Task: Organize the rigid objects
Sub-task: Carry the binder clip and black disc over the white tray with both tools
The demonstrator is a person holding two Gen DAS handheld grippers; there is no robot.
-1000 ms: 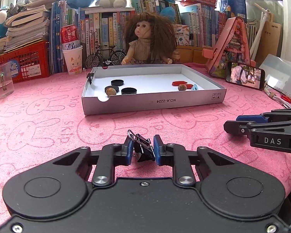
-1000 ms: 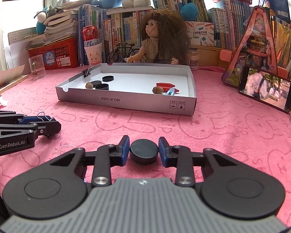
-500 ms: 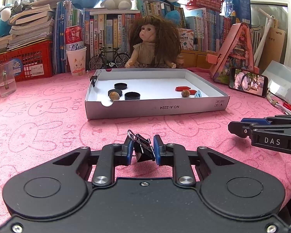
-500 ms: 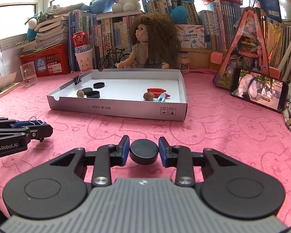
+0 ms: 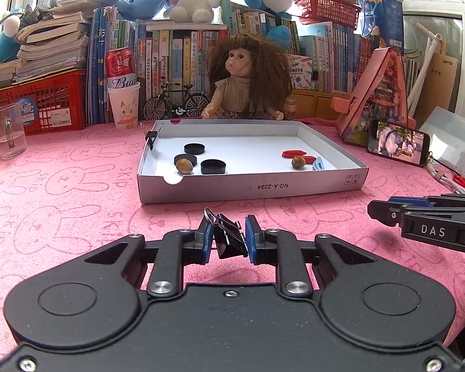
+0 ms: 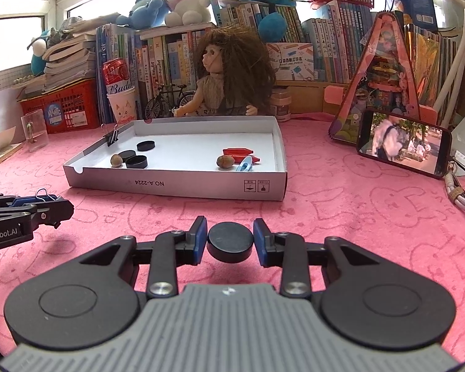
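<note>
My right gripper (image 5: 375, 211) is cut off by the frame edge; its disc (image 6: 230, 245) stays hidden there.

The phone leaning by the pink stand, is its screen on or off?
On. The phone shows a bright street scene with people on its screen.

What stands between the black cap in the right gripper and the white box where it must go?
Nothing visible stands on the way. The right gripper holds the black cap above bare pink cloth, and only the low front wall of the white box lies ahead, so the cap must pass over it.
</note>
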